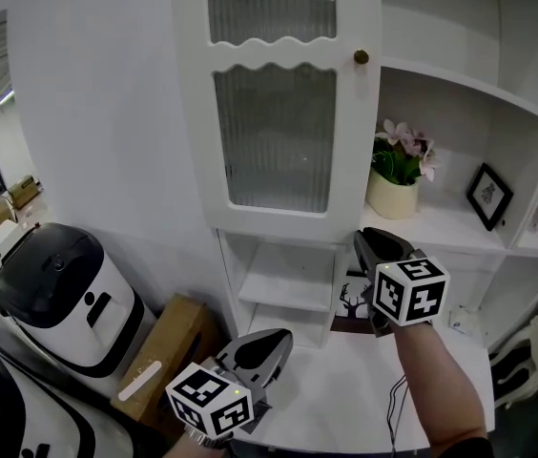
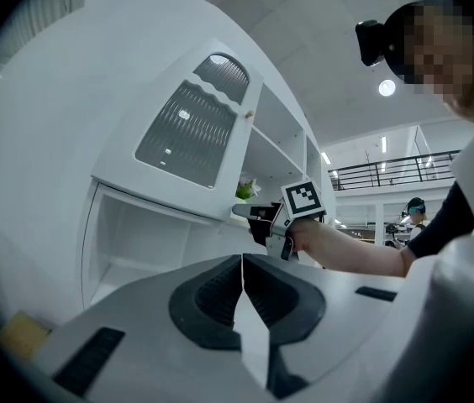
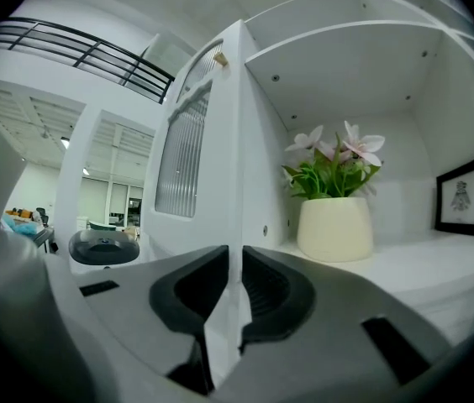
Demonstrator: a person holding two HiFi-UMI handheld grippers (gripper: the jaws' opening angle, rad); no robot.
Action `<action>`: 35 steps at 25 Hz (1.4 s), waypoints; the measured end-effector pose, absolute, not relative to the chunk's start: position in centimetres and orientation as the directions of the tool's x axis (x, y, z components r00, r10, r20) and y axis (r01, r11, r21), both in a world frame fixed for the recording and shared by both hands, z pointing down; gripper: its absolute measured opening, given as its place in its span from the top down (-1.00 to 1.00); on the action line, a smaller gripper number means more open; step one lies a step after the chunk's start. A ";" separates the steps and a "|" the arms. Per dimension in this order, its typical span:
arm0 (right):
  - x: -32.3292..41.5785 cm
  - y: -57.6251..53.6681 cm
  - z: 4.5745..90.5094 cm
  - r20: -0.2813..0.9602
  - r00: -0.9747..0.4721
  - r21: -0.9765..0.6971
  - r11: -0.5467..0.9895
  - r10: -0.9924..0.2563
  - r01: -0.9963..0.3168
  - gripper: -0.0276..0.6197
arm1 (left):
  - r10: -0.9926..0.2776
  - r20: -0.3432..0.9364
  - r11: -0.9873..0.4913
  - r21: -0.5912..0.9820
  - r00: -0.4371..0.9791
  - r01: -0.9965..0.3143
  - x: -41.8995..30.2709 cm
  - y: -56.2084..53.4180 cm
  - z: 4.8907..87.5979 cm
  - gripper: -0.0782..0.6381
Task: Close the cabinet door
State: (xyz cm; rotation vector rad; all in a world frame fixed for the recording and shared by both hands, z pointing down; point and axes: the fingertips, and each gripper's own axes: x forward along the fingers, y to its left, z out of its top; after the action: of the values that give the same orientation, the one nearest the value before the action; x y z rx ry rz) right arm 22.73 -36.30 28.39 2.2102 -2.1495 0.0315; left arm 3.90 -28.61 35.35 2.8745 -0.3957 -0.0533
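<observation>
While held level, right tool seemingly clamped on cabinet door.

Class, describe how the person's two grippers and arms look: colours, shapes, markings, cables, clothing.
Both the left gripper and the right gripper have pale grey shells with black ribbed pads, and each carries a white cube with black square markers. A thin dark cable hangs by the bare right forearm; a dark sleeve starts near the elbow.
</observation>
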 end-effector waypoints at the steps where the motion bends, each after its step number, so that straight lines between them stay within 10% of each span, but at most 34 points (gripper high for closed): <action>1: 22.6 -35.9 28.6 0.056 0.018 0.030 -0.017 -0.998 -0.999 0.80 | -0.274 -0.002 -0.934 0.240 0.962 -0.265 3.9 -28.4 35.3 0.75; 35: 18.3 -13.4 33.1 0.031 -0.406 -0.051 0.404 -0.913 -0.913 0.90 | -0.433 0.000 -0.884 0.196 0.901 -0.425 9.2 -14.2 33.7 0.77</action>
State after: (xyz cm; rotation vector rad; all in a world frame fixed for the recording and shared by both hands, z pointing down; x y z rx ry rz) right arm 18.27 -13.37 33.10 1.7134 -2.6342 0.0940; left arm 9.19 -14.15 33.70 2.8746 -0.6549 -0.0649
